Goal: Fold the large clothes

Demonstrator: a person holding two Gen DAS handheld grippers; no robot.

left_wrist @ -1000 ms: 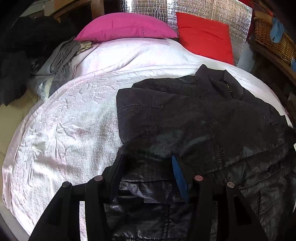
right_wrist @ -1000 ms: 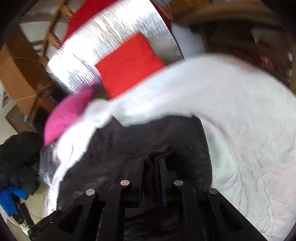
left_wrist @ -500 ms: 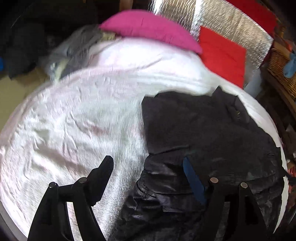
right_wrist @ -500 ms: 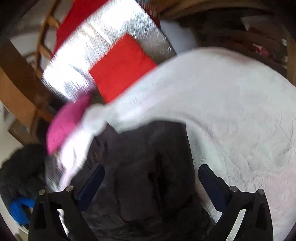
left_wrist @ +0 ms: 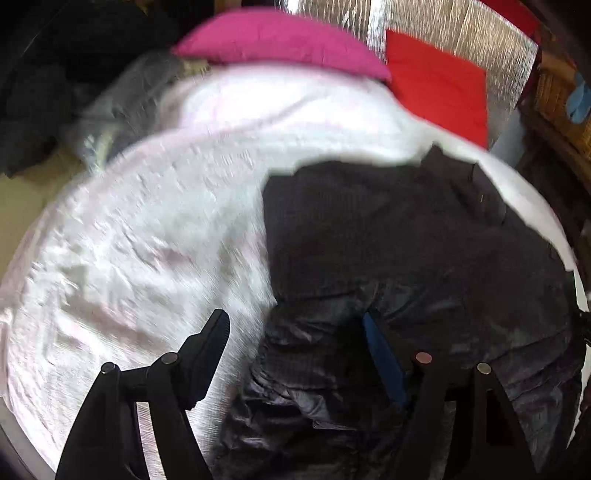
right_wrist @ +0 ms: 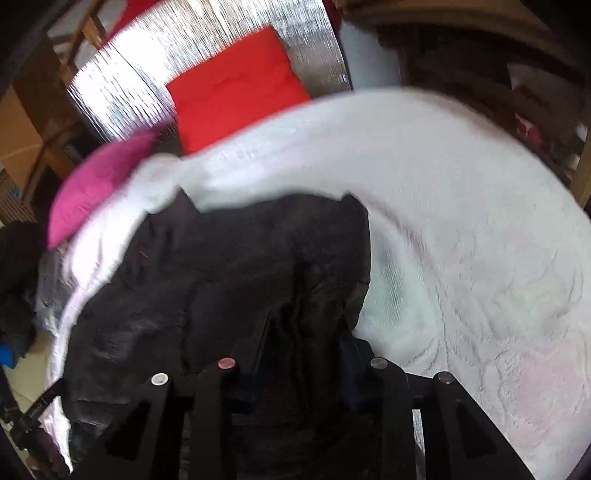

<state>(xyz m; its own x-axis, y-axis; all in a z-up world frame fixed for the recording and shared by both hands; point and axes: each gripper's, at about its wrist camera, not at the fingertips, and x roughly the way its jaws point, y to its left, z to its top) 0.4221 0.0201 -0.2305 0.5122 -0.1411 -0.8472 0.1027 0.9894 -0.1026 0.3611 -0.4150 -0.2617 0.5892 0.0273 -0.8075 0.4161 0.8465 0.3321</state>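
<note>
The dark jacket [left_wrist: 406,236] lies spread on the white bed cover [left_wrist: 147,240], near the pillows. Left gripper [left_wrist: 295,332]: fingers wide apart, one over the cover, one over the jacket. Right gripper [right_wrist: 303,343]: fingers have just been closing, jacket fabric bunched between them; whether they clamp it cannot be told.

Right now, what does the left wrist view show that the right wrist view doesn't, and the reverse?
Left only: a woven wicker basket at the right edge and grey folded clothes beside the pillow. Right only: a brown wooden chair frame at the upper left. Both: the dark quilted jacket on the white textured bedspread, the pink pillow and the red square cushion.
</note>
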